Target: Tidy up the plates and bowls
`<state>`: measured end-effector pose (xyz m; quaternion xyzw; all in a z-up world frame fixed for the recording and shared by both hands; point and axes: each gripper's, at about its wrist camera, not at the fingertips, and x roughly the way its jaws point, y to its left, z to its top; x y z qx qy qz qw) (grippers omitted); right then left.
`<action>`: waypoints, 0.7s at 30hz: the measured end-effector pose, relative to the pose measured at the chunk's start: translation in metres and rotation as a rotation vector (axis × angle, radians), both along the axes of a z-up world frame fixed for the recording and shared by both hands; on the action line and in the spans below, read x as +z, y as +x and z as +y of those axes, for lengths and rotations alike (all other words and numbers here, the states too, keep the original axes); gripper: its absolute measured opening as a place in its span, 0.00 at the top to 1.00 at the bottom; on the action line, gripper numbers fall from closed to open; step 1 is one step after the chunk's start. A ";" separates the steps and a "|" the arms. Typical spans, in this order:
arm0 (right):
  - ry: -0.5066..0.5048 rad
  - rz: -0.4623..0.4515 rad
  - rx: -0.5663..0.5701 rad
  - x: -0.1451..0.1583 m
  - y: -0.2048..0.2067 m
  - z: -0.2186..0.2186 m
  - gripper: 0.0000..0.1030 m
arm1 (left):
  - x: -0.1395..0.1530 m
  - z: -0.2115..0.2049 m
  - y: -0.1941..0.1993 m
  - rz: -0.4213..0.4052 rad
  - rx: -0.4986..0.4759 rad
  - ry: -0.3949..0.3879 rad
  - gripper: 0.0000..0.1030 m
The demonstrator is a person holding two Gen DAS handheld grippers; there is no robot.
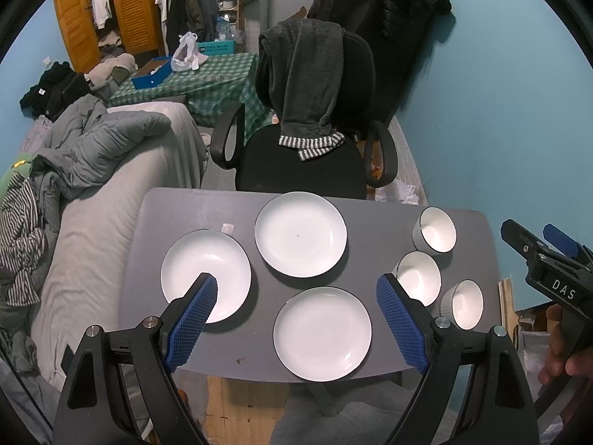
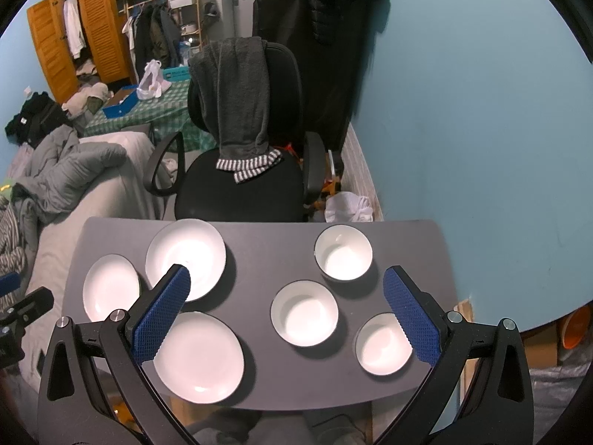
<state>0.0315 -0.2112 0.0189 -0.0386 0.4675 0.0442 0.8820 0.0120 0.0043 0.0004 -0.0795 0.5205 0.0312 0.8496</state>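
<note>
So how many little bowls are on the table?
3, all on the right side: far bowl by the chair, middle bowl, near bowl at the front edge. None look hidden.

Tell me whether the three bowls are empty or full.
Empty: the bowls show only bare white insides.

The 3 plates [image 1: 300, 233] and 3 bowls [image 2: 343, 253] look like glossy white ceramic with thin dark rims; the bowls' outsides [image 1: 418, 235] are ribbed. The table [image 1: 192, 207] is a matt, smooth grey surface. Each gripper's fingers [image 1: 192, 319] carry rough, diamond-textured blue pads on matt black plastic, with shiny metal pins [image 1: 150, 322]. A dark knitted cloth [image 1: 311, 85] drapes the black fabric chair [image 1: 296, 170].
</note>
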 end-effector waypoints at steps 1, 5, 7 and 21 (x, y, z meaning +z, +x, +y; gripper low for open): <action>-0.004 -0.002 0.003 -0.001 0.000 0.000 0.01 | 0.000 0.000 0.000 0.000 0.001 -0.001 0.13; -0.008 -0.003 0.004 -0.002 -0.002 0.000 0.01 | 0.000 -0.002 0.001 0.005 0.009 -0.001 0.13; -0.009 -0.002 0.005 -0.002 -0.003 0.000 0.01 | -0.002 -0.003 0.001 0.010 0.013 0.002 0.13; -0.095 -0.027 0.158 -0.011 0.008 0.005 0.01 | -0.021 0.007 0.000 0.050 0.052 0.008 0.13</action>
